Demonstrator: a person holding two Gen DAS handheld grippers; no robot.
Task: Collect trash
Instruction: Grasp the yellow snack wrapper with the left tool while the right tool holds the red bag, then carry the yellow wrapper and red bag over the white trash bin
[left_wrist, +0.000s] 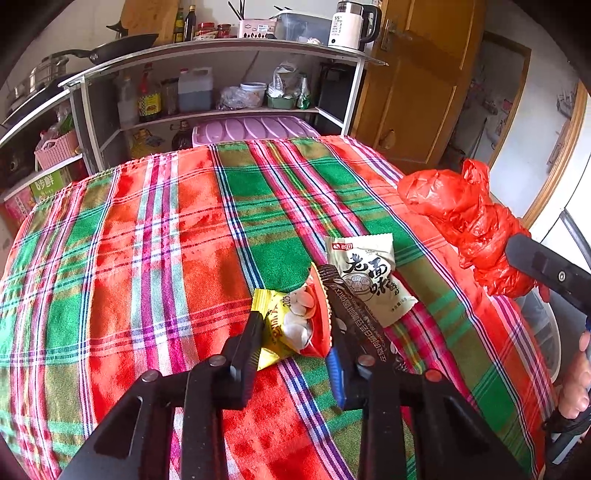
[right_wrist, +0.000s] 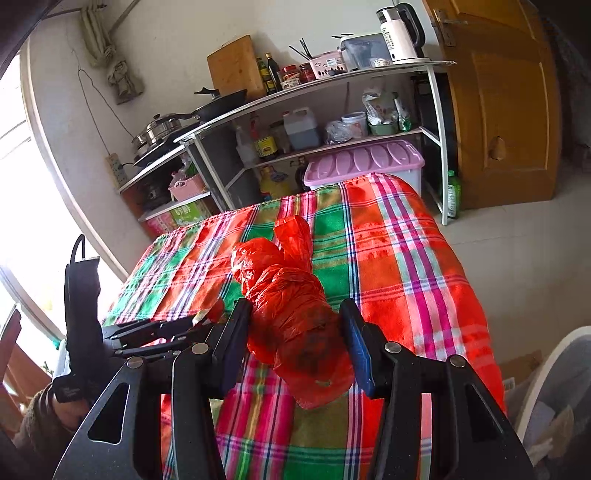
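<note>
A yellow and red snack wrapper (left_wrist: 295, 321) lies on the plaid tablecloth (left_wrist: 147, 258), and my left gripper (left_wrist: 295, 339) is shut on it, one pad against each side. A dark brown wrapper (left_wrist: 351, 306) runs along the right finger. A white snack packet (left_wrist: 369, 273) lies flat just beyond it. My right gripper (right_wrist: 295, 332) is shut on a crumpled red plastic bag (right_wrist: 291, 317). In the left wrist view the red bag (left_wrist: 461, 218) hangs above the table's right edge.
A white shelf unit (left_wrist: 221, 51) with bottles, pans and a kettle stands behind the table. A lilac bin lid (left_wrist: 251, 127) sits at the table's far edge. A wooden door (left_wrist: 417, 92) is at the right. A pale container (right_wrist: 554, 369) stands beyond the table's right side.
</note>
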